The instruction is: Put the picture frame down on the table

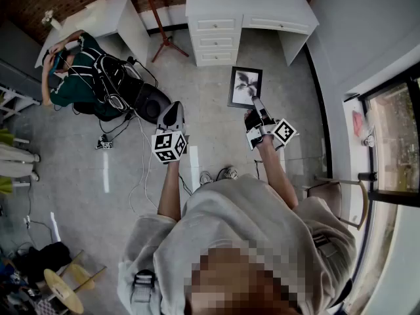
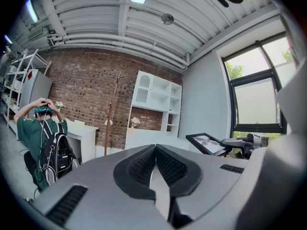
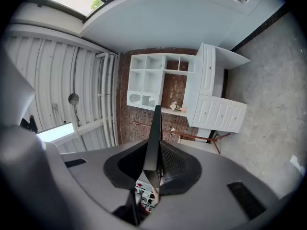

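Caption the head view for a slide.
Right gripper holds a black picture frame over the grey floor before the white desk; left gripper shut, empty.

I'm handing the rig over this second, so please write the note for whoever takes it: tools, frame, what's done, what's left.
Left tool: shut, empty.
Right tool: shut on the edge of the picture frame.
Frame: in the air above the floor, short of the white desk.
Done: frame in hand.
Left: carry it to a tabletop, probably that desk, set it down and let go.
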A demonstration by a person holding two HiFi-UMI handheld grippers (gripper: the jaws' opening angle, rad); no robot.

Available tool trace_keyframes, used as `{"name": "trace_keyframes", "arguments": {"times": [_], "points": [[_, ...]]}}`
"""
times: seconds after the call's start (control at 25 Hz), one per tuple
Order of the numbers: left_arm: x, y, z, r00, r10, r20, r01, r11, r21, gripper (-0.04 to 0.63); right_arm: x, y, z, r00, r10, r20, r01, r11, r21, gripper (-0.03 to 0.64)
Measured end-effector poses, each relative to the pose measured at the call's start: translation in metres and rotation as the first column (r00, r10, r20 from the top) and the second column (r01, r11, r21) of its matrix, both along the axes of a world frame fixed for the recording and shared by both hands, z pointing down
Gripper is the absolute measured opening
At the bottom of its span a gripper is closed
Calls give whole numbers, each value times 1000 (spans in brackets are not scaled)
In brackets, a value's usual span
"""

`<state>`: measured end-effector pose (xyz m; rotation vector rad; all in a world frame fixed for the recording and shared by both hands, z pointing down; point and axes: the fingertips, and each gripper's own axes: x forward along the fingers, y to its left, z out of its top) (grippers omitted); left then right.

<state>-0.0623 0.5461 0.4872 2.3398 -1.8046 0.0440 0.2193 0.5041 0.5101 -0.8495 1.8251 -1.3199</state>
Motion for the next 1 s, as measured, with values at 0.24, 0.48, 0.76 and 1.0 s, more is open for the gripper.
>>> {"name": "trace_keyframes", "arguments": {"times": [0.24, 0.48, 0.76, 1.0], "points": [[0, -2, -1, 1000, -5, 3, 5, 1000, 0, 17, 0, -2, 3, 1000, -10, -21, 10, 1000, -3, 84], [7, -1, 0, 1000, -11, 5, 11, 1000, 0, 17, 6, -4, 5, 1000, -19, -23, 19, 1000, -5, 84], [29, -4, -1, 1000, -22, 14, 22, 1000, 1, 17, 24, -10, 7, 999, -40, -2, 40, 999, -6, 84], [51, -11, -1, 999, -28, 25, 28, 1000, 5, 17, 40, -14, 13, 997, -68, -22, 68, 998, -7, 84]]}}
